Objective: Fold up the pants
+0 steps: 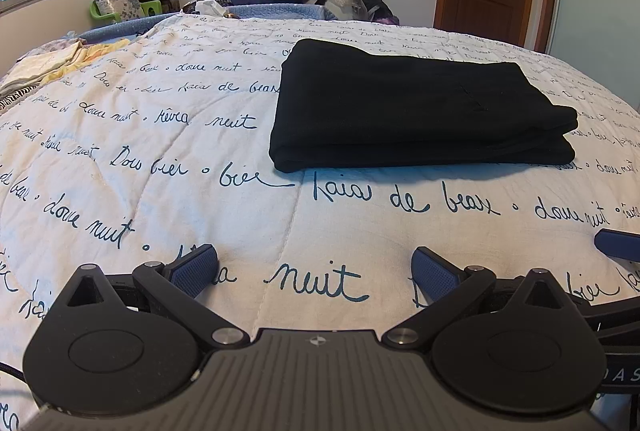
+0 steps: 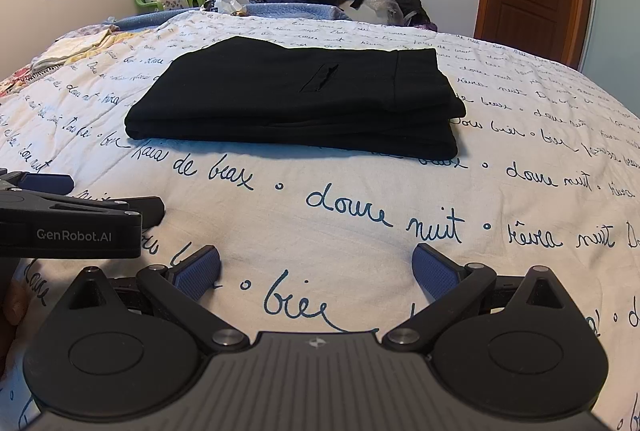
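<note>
Resting folded on the quilt (image 1: 160, 191): black pants (image 1: 400, 111). Left gripper (image 1: 314, 265) and right gripper (image 2: 316, 265) wide, empty, well back. Risking unfolding if nudged.

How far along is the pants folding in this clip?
Done, it seems: the black pants lie on the quilt as a flat, stacked rectangle. In hand: nothing; the left gripper and right gripper are open, short of the pants, touching no cloth. Left: nothing obvious, perhaps squaring the slightly offset right-hand edges.
</note>
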{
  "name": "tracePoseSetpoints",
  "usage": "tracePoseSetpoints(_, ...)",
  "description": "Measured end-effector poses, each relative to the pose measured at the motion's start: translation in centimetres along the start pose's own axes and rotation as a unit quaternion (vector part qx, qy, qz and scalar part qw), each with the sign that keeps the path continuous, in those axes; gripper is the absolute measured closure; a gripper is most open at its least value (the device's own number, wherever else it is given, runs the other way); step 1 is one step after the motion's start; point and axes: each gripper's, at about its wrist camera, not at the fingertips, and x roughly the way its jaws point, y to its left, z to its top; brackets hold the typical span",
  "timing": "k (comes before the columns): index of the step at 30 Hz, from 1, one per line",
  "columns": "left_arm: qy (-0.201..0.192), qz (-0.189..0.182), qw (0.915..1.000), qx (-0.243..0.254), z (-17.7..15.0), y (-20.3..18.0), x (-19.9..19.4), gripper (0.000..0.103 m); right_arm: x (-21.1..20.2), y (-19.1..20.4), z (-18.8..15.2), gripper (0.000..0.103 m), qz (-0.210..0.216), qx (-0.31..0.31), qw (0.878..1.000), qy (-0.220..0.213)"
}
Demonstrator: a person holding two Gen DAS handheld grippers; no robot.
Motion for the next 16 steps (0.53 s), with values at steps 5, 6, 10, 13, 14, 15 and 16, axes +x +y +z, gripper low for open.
tracePoseSetpoints(5, 0.000, 0.000, 1.0000, 0.000, 0.01, 0.02, 0.01, 0.000, 0.00, 0.01, 0.00, 0.000, 0.000, 0.000, 1.000, 0.000)
tracePoseSetpoints(6, 0.000, 0.000, 1.0000, 0.000, 0.01, 0.02, 0.01, 0.000, 0.00, 0.01, 0.00, 0.000, 0.000, 0.000, 1.000, 0.000)
tracePoseSetpoints(10, 0.000, -0.001, 1.0000, -0.001, -0.01, -0.07, -0.05, 0.000, -0.01, 0.01, 0.00, 0.000, 0.000, 0.000, 1.000, 0.000)
tracePoseSetpoints(13, 0.000, -0.002, 1.0000, -0.002, 0.01, -0.07, -0.07, 0.000, -0.01, 0.01, 0.01, 0.000, 0.000, 0.000, 1.000, 0.000)
tracePoseSetpoints(14, 0.000, -0.002, 1.0000, -0.002, 0.01, -0.08, -0.13, 0.000, 0.02, 0.02, -0.02, 0.000, 0.000, 0.001, 1.000, 0.001)
tracePoseSetpoints(15, 0.001, -0.003, 1.0000, -0.002, 0.05, -0.07, -0.20, 0.000, 0.03, 0.00, -0.01, 0.000, 0.001, 0.002, 1.000, 0.001)
tracePoseSetpoints(16, 0.002, -0.005, 1.0000, -0.003, 0.11, 0.05, -0.34, 0.000, 0.02, 0.04, -0.01, 0.000, 0.001, 0.001, 1.000, 0.001)
